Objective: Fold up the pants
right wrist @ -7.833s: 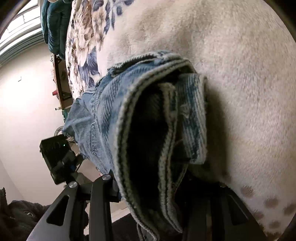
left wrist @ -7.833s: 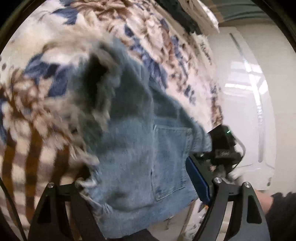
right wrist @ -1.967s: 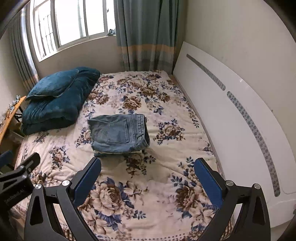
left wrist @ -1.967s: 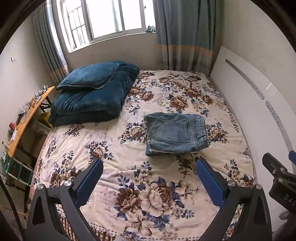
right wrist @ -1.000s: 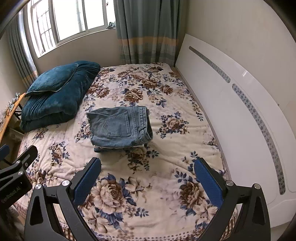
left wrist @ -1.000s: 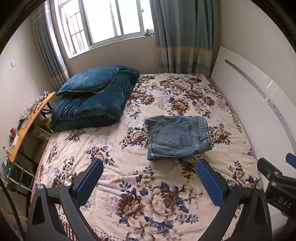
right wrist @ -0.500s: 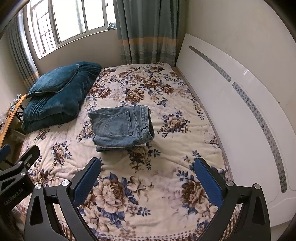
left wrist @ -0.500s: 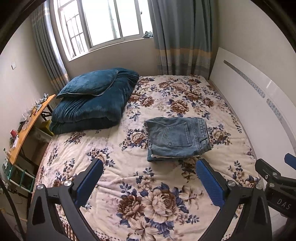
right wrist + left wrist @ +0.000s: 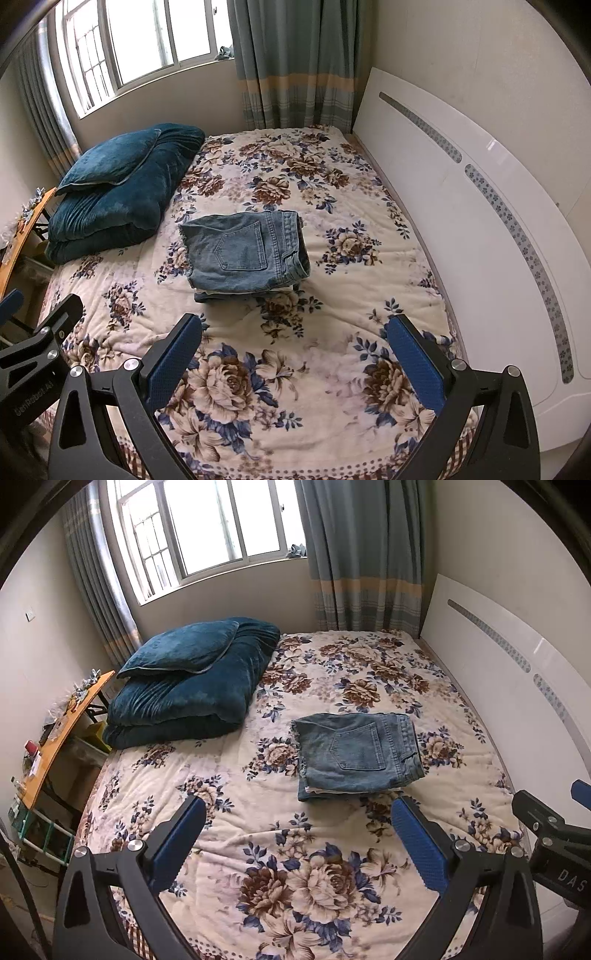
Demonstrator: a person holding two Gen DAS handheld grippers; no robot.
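**Q:** Bedroom setting, read from left to right: what occupies each zone, and why is it there?

**A:** At far left a wooden side table [image 9: 68,716] carries small clutter, too small to identify. Next, on the bed's [image 9: 229,834] floral cover, a folded teal quilt [image 9: 184,701] with a pillow [image 9: 181,648] on top lies at the far-left corner, apparently stacked there to free the middle as a work surface. The pants [image 9: 356,755], blue denim, lie near the centre as a compact rectangle, back pocket up, waistband toward the right, layers squared on one another. At right stands the white headboard [image 9: 461,192].

**Q:** How do the tongs stand?

**A:** The left gripper [image 9: 295,840] and the right gripper [image 9: 295,354] both hover at the near edge of the bed, jaws spread wide and holding nothing, well apart from the pants. That distance suggests the folding is finished.

**Q:** Any legible writing?

**A:** On the right gripper's body, seen from the left wrist, the letters "DAS" show before the edge cuts them off. On the left gripper's body, seen from the right wrist, faint lettering appears, too dim to read with confidence.
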